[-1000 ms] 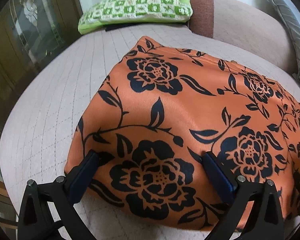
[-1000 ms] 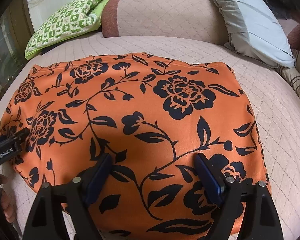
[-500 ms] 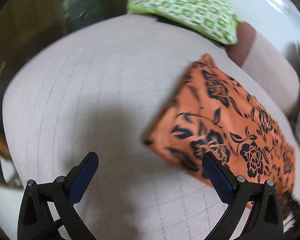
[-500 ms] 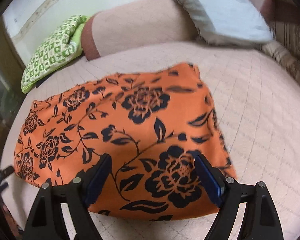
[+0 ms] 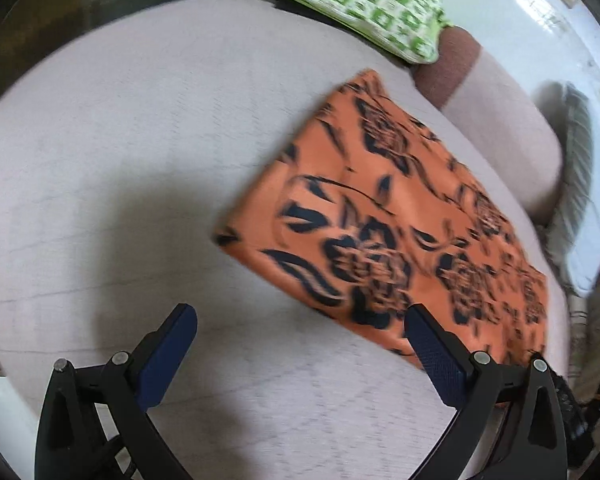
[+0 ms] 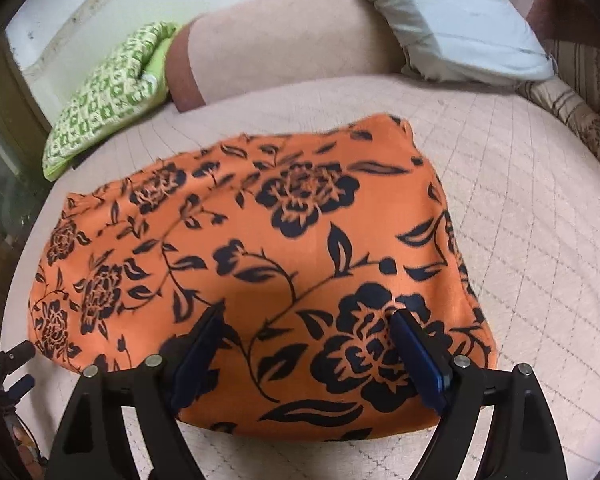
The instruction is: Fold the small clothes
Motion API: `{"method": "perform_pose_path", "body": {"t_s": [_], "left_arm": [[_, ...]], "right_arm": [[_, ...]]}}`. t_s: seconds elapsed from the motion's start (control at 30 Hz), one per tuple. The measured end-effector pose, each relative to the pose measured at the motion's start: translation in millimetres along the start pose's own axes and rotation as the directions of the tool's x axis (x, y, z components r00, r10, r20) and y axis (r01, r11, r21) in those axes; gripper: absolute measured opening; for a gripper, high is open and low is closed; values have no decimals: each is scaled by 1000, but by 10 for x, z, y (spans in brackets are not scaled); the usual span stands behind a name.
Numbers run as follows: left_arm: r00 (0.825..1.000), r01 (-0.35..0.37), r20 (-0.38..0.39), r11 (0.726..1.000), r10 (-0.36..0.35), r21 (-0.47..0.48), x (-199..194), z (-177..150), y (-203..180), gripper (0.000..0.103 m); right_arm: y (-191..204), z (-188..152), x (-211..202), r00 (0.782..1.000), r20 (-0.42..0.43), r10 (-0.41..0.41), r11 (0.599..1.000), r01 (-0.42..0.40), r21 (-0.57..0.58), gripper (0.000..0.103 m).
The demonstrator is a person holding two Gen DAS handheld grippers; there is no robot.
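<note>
Cloth: orange floral garment (image 6: 260, 272) lies folded flat, centre of frame.
Left gripper (image 5: 300, 354): fingers spread, empty.
Right gripper (image 6: 306, 354): fingers spread, empty.
Left: perhaps one more fold.

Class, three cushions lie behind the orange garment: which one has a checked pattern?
The green-and-white cushion at the far left; the beige bolster and pale grey pillow are plain.

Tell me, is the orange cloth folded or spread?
Folded: the orange cloth lies as a compact rectangle with thick, doubled edges on the bed cover.
</note>
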State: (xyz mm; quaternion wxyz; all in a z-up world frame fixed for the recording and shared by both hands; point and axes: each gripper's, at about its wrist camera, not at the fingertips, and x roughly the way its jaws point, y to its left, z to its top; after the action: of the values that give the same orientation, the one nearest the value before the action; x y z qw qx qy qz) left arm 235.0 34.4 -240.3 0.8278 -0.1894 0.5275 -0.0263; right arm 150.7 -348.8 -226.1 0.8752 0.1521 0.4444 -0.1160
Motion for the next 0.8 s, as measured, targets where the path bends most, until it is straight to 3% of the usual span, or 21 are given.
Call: {"method": "perform_pose_path", "body": {"t_s": [0.13, 0.23, 0.33, 0.47, 0.53, 0.57, 0.63, 0.8], "left_arm": [[999, 51, -8, 998, -51, -34, 99, 31, -3, 77], [997, 77, 0, 997, -77, -31, 137, 71, 3, 43], [992, 123, 5, 989, -123, -82, 191, 108, 66, 36], [990, 141, 32, 986, -138, -89, 120, 99, 92, 35], [990, 140, 40, 987, -137, -81, 102, 94, 81, 35], [990, 136, 40, 987, -133, -81, 101, 92, 83, 40], [990, 141, 34, 985, -139, -99, 119, 99, 111, 57], [983, 181, 73, 967, -170, -177, 121, 154, 220, 61]], "right_arm": [[79, -19, 42, 1000, -14, 18, 999, -19, -26, 88], [114, -41, 83, 998, -21, 53, 998, -53, -22, 87], [169, -55, -2, 996, 28, 81, 996, -80, -39, 83], [293, -60, -163, 975, 97, 202, 979, -197, -54, 64], [373, -61, -194, 962, 104, 252, 967, -247, -60, 41], [435, -71, -192, 958, 99, 270, 962, -265, -66, 37], [589, -100, -150, 950, 70, 304, 951, -298, -85, 35], [976, -205, -33, 924, 10, 382, 919, -378, -112, 34]]}}
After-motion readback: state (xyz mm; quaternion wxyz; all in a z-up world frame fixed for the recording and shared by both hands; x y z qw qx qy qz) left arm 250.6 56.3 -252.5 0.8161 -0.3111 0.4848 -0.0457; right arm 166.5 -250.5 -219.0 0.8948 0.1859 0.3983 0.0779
